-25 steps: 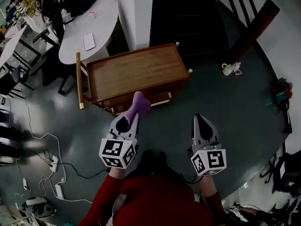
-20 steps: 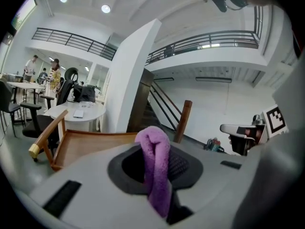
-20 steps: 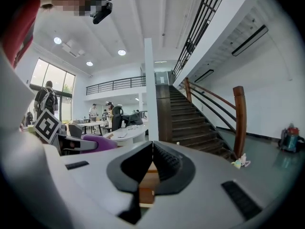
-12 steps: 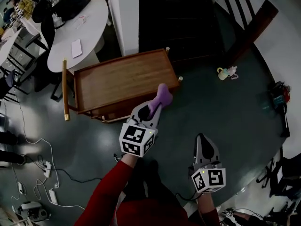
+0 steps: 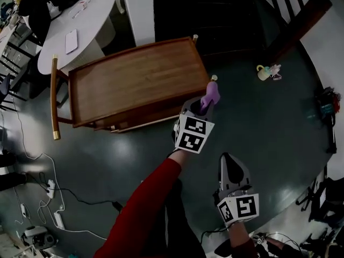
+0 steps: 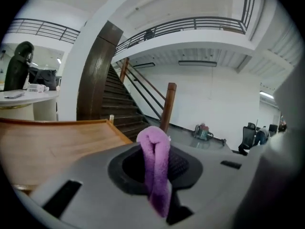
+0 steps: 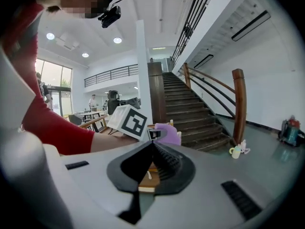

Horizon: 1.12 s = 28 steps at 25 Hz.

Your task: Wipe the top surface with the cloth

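The wooden trolley (image 5: pixel 134 79) stands ahead of me, its flat top (image 6: pixel 47 147) bare. A purple cloth (image 5: pixel 211 94) sticks out of my left gripper (image 5: pixel 206 103), which is shut on it just off the trolley's near right corner, beside the corner post (image 5: pixel 214 78). In the left gripper view the cloth (image 6: pixel 156 171) stands folded between the jaws, with the top to its left. My right gripper (image 5: pixel 229 157) hangs low near my body, shut and holding nothing. In its own view the right gripper (image 7: pixel 152 144) looks toward the left gripper's marker cube (image 7: pixel 129 120).
A white rounded table (image 5: pixel 80 26) and a chair stand beyond the trolley's left end. Cables and power strips (image 5: pixel 54 192) lie on the floor at the left. A small toy (image 5: pixel 267 72) sits on the floor to the right, near a stair post (image 5: pixel 295 26).
My left gripper has carried the cloth rightward along the trolley's near side to its right corner. The right gripper dropped back toward my body.
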Available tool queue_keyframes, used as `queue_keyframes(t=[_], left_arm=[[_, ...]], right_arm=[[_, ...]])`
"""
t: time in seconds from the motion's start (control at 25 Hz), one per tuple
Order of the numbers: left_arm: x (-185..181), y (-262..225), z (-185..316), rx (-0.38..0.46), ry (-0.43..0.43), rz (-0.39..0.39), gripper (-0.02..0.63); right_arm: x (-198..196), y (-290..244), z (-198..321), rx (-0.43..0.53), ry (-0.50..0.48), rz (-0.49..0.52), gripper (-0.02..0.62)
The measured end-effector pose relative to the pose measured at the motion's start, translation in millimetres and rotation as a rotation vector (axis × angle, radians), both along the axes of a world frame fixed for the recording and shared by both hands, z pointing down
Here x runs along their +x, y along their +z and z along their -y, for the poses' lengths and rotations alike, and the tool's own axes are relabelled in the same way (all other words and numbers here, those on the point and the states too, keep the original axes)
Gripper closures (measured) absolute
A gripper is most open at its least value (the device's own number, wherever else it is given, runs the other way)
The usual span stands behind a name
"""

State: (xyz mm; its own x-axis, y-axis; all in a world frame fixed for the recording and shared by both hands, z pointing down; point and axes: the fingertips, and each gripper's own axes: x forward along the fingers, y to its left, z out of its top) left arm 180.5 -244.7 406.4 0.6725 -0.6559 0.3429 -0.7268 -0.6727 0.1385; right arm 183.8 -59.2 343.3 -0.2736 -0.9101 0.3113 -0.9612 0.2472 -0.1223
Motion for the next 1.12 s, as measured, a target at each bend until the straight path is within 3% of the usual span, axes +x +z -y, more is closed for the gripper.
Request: queue_keyframes(t=[0.2, 0.36, 0.76, 1.12], left_arm=[[-13, 29, 25, -0.039, -0.054, 0.044, 0.538], [-52, 33, 41, -0.011, -0.102, 0.09, 0.538], [-236, 42, 26, -0.038, -0.413, 0.112, 0.538], [-430, 45, -24, -0.046, -0.795, 0.157, 0.538]], right_arm=[[-20, 12, 9, -0.012, -0.037, 0.044, 0.583], [-39, 22, 21, -0.015, -0.084, 0.048, 0.583], [-117, 41, 60, -0.035, -0.235, 0.058, 0.583], [-190, 51, 75, -0.055, -0.378, 0.054, 0.583]])
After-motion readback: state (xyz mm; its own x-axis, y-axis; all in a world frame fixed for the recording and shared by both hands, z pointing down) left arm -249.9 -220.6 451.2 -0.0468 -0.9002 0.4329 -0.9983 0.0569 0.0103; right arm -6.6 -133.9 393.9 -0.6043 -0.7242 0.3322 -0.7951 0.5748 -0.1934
